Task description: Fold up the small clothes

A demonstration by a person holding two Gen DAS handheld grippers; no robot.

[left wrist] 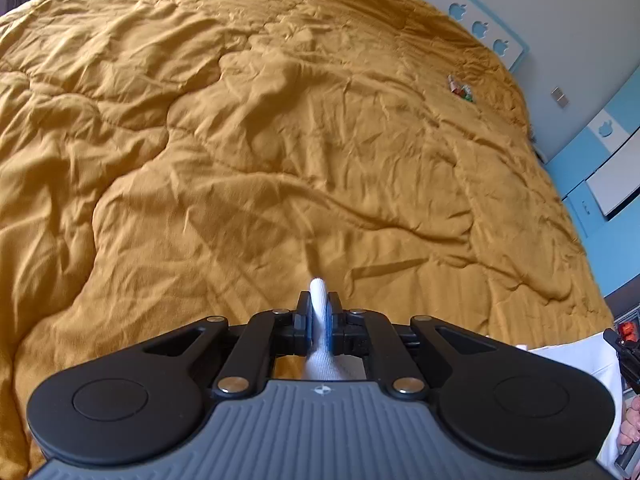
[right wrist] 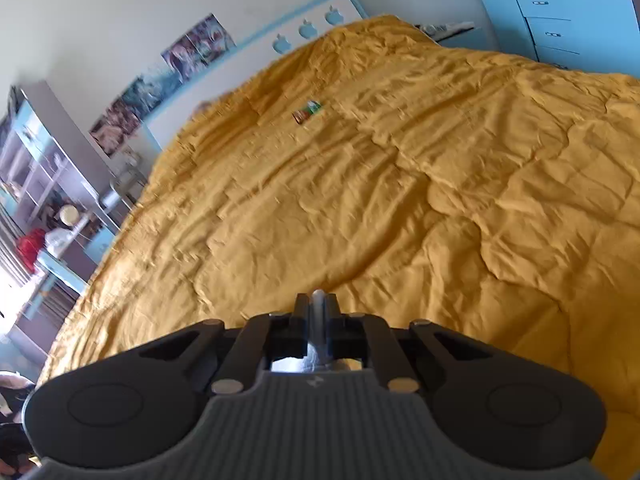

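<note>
A white garment [left wrist: 320, 356] is pinched between the pads of my left gripper [left wrist: 319, 304], which is shut on a fold of it that pokes up above the fingertips. More of the white cloth [left wrist: 576, 364] spreads to the lower right in the left wrist view, beside a person's hand [left wrist: 630, 424]. My right gripper [right wrist: 318, 308] is shut on another fold of the white garment [right wrist: 318, 350], which hangs down below the jaws. Both grippers are held above the mustard-yellow quilt [left wrist: 280, 140] on the bed.
A small colourful packet [left wrist: 460, 88] [right wrist: 307, 112] lies far up the quilt. Past the bed stand a white headboard with apple cut-outs [right wrist: 308, 28], blue drawers [right wrist: 548, 20] and open shelves [right wrist: 48, 184] full of items. The other gripper's black tip [left wrist: 624, 352] shows at the right edge.
</note>
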